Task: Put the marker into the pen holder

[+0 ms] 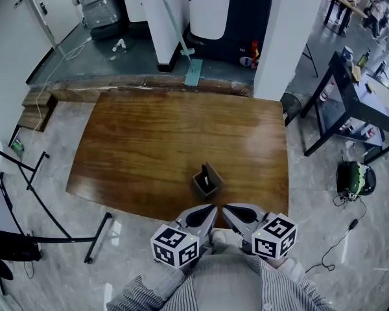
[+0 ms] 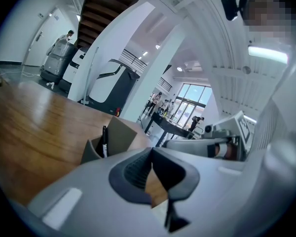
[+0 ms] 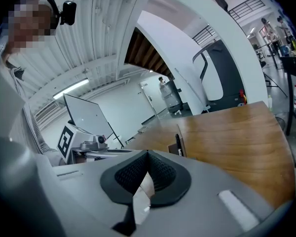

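Table [image 1: 149,141]: a brown wooden top with a bare, glossy surface.
Pen holder [image 1: 207,179]: a small dark, open-topped box that stands upright close to the near edge of the table, somewhat right of that edge's middle. In the left gripper view [image 2: 116,138] one wall rises higher than the others.
Marker [image 1: 207,181]: it is inside the pen holder, standing on end. Its dark barrel with a pale band shows above the rim in the left gripper view [image 2: 104,141] and beside the holder's wall in the right gripper view [image 3: 178,145].
Left gripper [image 1: 212,208]: it is held low at the near edge of the table, just short of the pen holder and apart from it. Its tips point toward the holder.
Left gripper fingers [image 2: 138,169]: the dark ribbed pads are pressed together at the tips with nothing between them.
Right gripper [image 1: 224,207]: it sits just beside the left gripper at the same near edge, tips nearly meeting the left one's, apart from the pen holder.
Right gripper fingers [image 3: 163,174]: the pads are closed against each other at the tips and hold nothing.
Marker cubes: one rides on the back of each gripper, left [image 1: 175,245] and right [image 1: 275,236], close to the person's body.
Sleeves [image 1: 162,293]: striped fabric at the bottom of the head view, behind both grippers.
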